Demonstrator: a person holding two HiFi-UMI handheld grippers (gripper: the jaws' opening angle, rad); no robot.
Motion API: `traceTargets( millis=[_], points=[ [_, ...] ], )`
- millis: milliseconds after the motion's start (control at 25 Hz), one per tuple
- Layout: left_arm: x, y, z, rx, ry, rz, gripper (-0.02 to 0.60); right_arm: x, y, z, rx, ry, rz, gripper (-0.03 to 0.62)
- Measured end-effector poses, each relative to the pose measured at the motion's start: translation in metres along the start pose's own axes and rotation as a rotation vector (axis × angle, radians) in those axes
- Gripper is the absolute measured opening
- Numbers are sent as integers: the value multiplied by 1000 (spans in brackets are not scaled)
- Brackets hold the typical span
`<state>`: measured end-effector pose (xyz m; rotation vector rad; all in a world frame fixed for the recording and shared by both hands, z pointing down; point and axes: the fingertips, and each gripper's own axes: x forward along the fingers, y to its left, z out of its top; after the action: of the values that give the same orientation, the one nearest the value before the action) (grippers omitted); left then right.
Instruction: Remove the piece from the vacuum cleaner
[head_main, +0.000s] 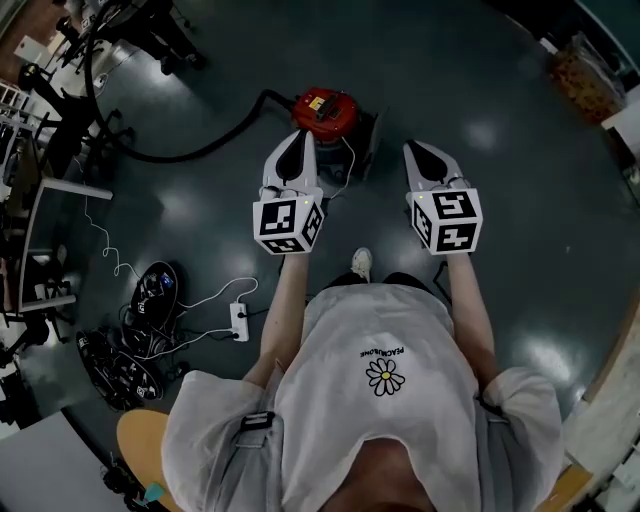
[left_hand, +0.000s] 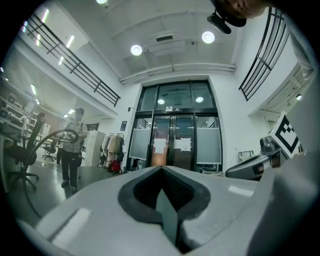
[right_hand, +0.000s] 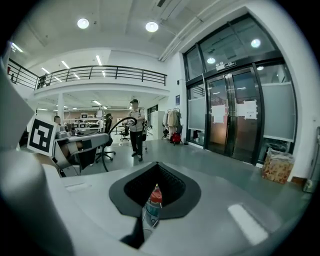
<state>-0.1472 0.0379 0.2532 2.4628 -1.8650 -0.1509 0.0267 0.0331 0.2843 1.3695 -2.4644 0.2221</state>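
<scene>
The vacuum cleaner (head_main: 325, 112) is a small red canister standing on the dark floor, just beyond both grippers in the head view. Its black hose (head_main: 190, 150) curves away to the left. A dark flat part (head_main: 372, 140) stands against its right side. My left gripper (head_main: 300, 140) is held in the air near the canister's front, jaws shut and empty. My right gripper (head_main: 416, 150) hovers to the right of the canister, also shut on nothing. In the right gripper view the red top of the vacuum cleaner (right_hand: 154, 196) shows through the slit of the right gripper (right_hand: 156, 170). The left gripper (left_hand: 162, 172) points at glass doors.
A white power strip (head_main: 239, 320) and a heap of cables (head_main: 150, 290) lie on the floor at the left. Office chairs (head_main: 160, 30) stand at the back left. A person (left_hand: 72, 145) stands in the hall. A paper bag (right_hand: 277, 165) sits beside the glass doors (left_hand: 175, 142).
</scene>
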Motion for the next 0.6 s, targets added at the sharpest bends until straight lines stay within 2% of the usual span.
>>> traceTargets(
  millis=[160,360,600],
  points=[
    [27,16,-5,2,17,-7,0,32,-7,7,-12,19,1,25],
    [53,34,-12,-12,34,22,0,67,-17,11,-32,47,26,23],
    [102,58,-21,-11,50,69,0,128,-39,34,5,-5,130,25]
  ],
)
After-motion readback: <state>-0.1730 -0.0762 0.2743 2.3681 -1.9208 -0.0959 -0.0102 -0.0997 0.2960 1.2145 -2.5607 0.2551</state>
